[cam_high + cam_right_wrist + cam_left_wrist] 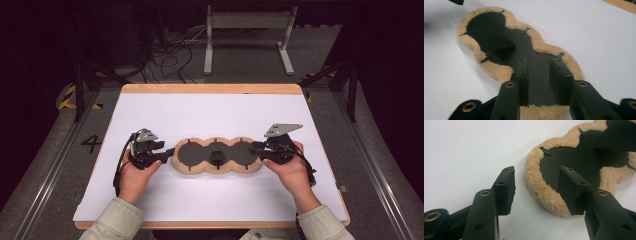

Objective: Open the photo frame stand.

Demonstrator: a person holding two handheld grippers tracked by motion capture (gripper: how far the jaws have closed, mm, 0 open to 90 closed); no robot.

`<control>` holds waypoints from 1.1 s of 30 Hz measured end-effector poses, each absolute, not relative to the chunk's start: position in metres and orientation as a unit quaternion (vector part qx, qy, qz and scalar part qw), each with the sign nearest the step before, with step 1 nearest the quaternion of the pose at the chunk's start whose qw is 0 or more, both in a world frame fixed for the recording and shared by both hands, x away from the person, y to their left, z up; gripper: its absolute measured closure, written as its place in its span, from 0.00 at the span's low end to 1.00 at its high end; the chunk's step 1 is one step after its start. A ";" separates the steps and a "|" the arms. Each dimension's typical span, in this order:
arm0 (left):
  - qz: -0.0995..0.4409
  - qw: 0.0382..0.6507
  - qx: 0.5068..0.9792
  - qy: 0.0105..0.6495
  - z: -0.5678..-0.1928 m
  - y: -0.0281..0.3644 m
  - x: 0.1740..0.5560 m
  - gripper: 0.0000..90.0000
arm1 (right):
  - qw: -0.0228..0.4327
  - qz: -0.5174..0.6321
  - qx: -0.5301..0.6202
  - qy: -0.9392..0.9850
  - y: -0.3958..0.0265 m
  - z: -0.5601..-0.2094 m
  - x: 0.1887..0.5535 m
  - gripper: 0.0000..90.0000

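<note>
One fleecy pad (218, 155) with three lobes flat on white table (210, 107). Two grippers: left gripper (536, 188) gaping over its edge, right gripper (538, 72) parted above it, gripping nothing.

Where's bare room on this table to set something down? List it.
Free: the white sheet between the fleece pad and the far wooden edge, and the strip on the person's side of it. Crowded: both pad ends, at the left claw and right claw.

Black hand-held grippers, pale sleeves

Each black gripper, left gripper (167, 152) and right gripper (256, 146), carries a grey three-cornered plate on top, brass-ringed holes near its jaws, a trailing black cable; light khaki sleeves (116, 220).
</note>
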State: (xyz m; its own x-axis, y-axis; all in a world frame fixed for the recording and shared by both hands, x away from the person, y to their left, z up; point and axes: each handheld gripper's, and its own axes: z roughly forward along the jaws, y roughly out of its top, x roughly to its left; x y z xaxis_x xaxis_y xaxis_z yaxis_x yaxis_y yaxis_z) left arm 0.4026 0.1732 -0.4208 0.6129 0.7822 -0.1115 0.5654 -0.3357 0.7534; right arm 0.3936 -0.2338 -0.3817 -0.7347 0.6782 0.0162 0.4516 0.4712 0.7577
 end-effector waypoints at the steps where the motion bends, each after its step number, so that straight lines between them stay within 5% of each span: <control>1: 0.135 0.397 0.806 0.418 -0.421 0.173 0.403 0.53 | 0.148 0.388 0.344 0.842 -0.239 -0.382 0.396 0.70; 19: 0.095 0.388 0.799 0.449 -0.429 0.171 0.410 0.45 | 0.118 0.366 0.400 0.832 -0.261 -0.402 0.415 0.38; 33: 0.050 0.366 0.804 0.466 -0.443 0.168 0.419 0.34 | 0.065 0.344 0.418 0.838 -0.256 -0.422 0.424 0.25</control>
State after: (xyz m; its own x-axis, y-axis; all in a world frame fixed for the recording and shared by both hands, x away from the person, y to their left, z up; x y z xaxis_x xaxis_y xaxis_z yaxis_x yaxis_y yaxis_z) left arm 0.4187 0.1680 -0.4431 0.5608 0.7860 -0.2601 0.7125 -0.2981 0.6352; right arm 0.4236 -0.2555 -0.4224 -0.6424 0.7451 0.1795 0.6563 0.4137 0.6310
